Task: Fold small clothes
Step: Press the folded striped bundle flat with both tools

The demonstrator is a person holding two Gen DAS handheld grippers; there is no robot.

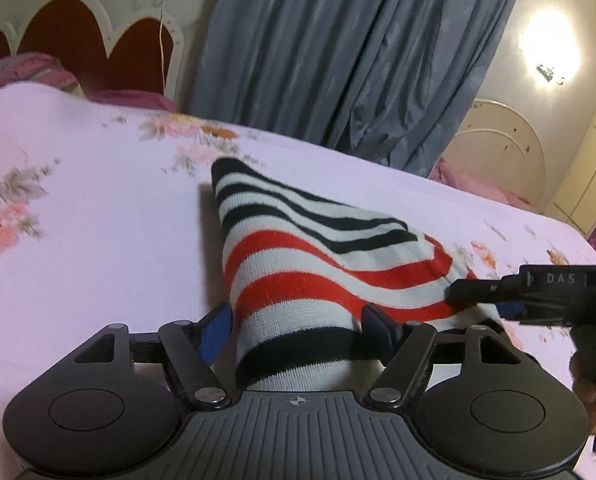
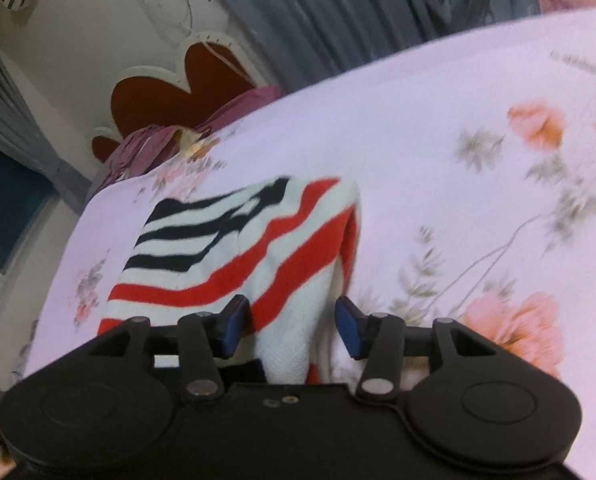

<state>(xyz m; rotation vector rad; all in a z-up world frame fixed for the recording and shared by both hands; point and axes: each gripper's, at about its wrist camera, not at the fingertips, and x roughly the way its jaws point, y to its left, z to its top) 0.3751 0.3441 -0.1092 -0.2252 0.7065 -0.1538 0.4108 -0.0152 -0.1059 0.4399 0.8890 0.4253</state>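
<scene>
Left wrist view shows the striped knit garment lying doubled on the floral bedsheet, both the left gripper and right gripper released astride its near edge; soft, light, best pinched at corners

1. Striped knit garment: white with black and red bands.
2. Bunched and creased, partly doubled over, not flat.
3. Lies on pink floral bedsheet, near edge running between both grippers' fingers.
</scene>
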